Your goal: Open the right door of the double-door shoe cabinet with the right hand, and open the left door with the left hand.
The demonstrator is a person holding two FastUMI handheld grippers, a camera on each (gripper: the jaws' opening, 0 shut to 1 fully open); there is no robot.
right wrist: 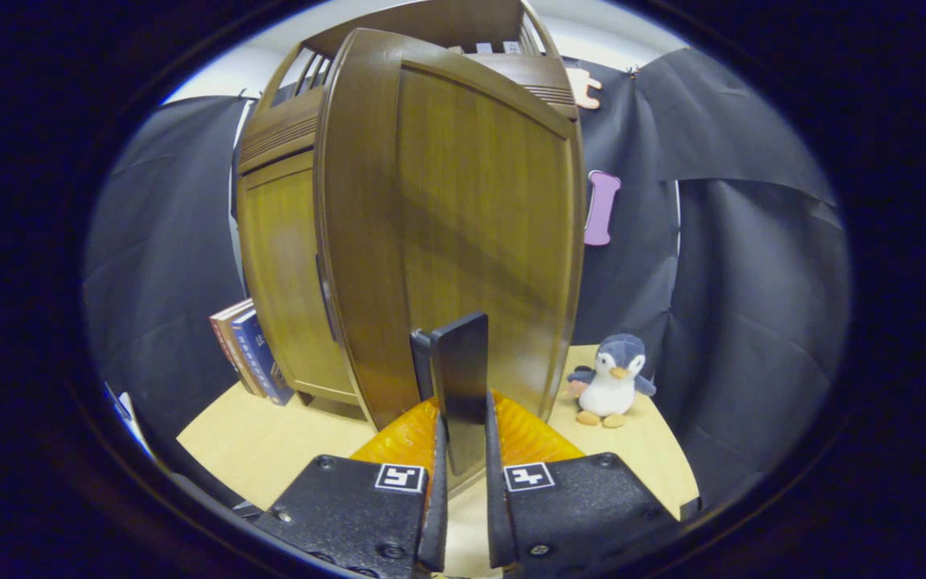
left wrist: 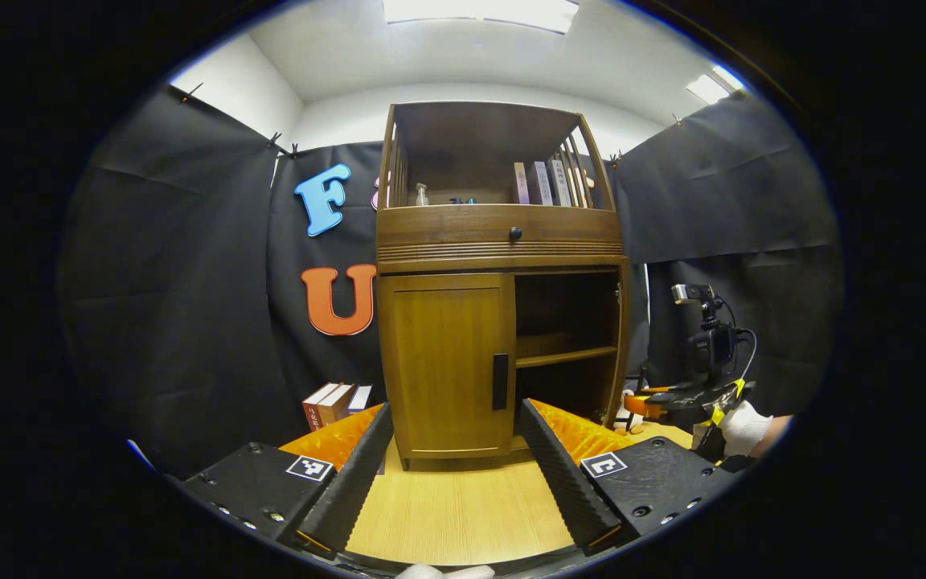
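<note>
Now right claw (right wrist: 463, 450) seemingly pinching right door's handle (right wrist: 460, 386), door swung out, left claw (left wrist: 456, 450) spread, levelled at shut left door (left wrist: 447, 362).

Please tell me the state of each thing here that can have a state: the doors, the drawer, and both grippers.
right door: swung open, its handle clamped
left door: closed
drawer: closed
left gripper: open, holding nothing, in front of the left door
right gripper: shut on the handle
</note>
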